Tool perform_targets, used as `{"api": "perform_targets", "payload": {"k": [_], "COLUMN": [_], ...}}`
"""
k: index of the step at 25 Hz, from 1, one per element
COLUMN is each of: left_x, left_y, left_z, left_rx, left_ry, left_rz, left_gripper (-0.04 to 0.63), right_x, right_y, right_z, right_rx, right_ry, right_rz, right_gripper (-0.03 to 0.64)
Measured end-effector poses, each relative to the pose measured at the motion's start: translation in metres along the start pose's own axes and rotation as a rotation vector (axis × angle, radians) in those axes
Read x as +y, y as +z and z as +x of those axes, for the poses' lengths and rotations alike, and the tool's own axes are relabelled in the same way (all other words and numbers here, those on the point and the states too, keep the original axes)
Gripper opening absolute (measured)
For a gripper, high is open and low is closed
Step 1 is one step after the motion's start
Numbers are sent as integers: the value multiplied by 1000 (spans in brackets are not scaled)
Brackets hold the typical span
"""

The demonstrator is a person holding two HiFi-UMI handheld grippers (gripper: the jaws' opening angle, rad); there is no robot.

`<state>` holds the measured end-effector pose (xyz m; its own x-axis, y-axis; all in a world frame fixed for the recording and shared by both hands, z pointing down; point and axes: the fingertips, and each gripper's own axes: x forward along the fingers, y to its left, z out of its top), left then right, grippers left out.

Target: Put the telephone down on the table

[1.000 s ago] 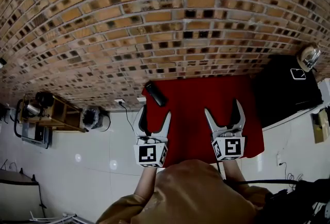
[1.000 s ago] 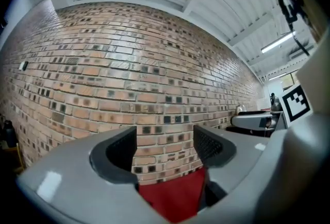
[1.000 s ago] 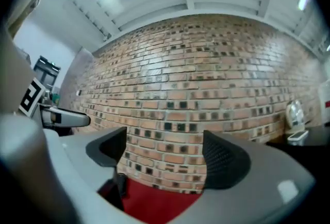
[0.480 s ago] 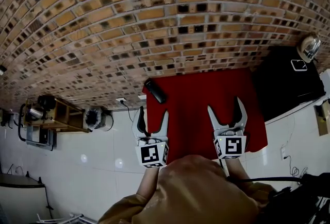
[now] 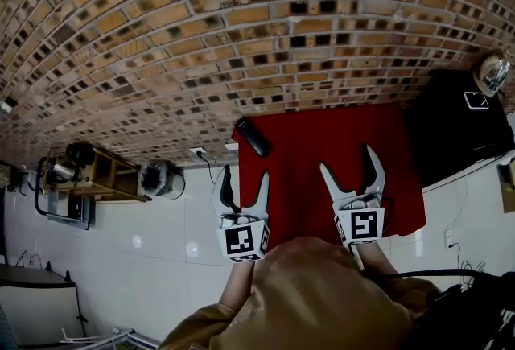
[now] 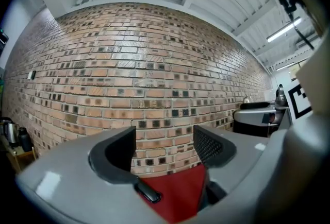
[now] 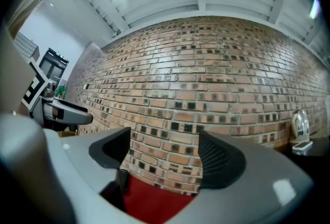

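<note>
Right claw [image 5: 348, 159] just closed partway, empty, left claw [image 5: 245, 173] apart, telephone [image 5: 252, 137] half-hidden in gripper views

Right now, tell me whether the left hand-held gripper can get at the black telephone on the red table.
Probably yes. The left hand-held gripper hangs open and empty. The telephone lies ahead of it at the far left corner of the red table, with nothing between them.

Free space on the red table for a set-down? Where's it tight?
Most of the red table is bare: everything between the telephone at its far-left corner and the black counter on the right. Only that corner is occupied; the left gripper and right gripper hang over the near edge.
</note>
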<state>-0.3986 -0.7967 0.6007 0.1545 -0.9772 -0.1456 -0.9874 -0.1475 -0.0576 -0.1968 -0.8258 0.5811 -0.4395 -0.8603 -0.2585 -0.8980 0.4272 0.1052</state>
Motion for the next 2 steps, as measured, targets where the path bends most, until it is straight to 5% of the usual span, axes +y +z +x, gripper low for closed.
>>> {"api": "perform_targets", "payload": {"k": [2], "left_x": [1], "left_y": [-1], "left_z": [1], "left_rx": [1], "left_ry": [6], "left_rz": [-1], "left_gripper": [333], "right_x": [2], "right_y": [-1], "right_z": [2], "right_rx": [-2], "right_ry": [10], "right_rz": [0], "right_gripper": [402]}}
